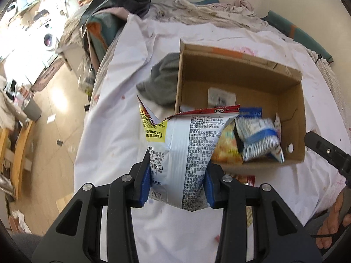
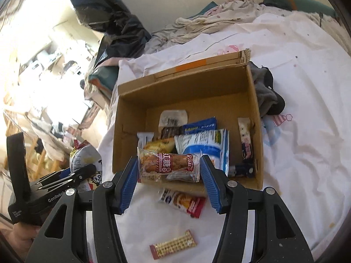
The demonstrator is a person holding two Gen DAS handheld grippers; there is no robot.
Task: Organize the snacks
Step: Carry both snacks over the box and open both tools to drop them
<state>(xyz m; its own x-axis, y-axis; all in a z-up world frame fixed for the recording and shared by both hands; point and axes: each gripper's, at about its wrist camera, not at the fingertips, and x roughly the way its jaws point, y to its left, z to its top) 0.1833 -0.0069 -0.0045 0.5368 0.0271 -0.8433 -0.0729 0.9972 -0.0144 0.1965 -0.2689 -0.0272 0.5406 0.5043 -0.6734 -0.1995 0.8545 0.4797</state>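
An open cardboard box [image 1: 291,118] [image 2: 129,100] sits on a white bedsheet and holds several snack packets, among them a blue and white bag [image 2: 204,146] [image 1: 258,135]. My left gripper [image 1: 177,179] is shut on a silver-white snack bag [image 1: 186,149] with printed text, held upright just in front of the box's near left corner. My right gripper [image 2: 169,175] is shut on a clear brown-sugar pastry packet [image 2: 169,166], held above the box's near wall. The left gripper also shows at the left edge of the right wrist view [image 2: 72,175].
A red and white packet [image 2: 182,201] and a gold and red bar [image 2: 173,244] lie loose on the sheet in front of the box. A grey cloth [image 1: 162,81] [image 2: 265,89] lies beside the box. Crumpled bedding and a black bag [image 2: 114,19] lie behind.
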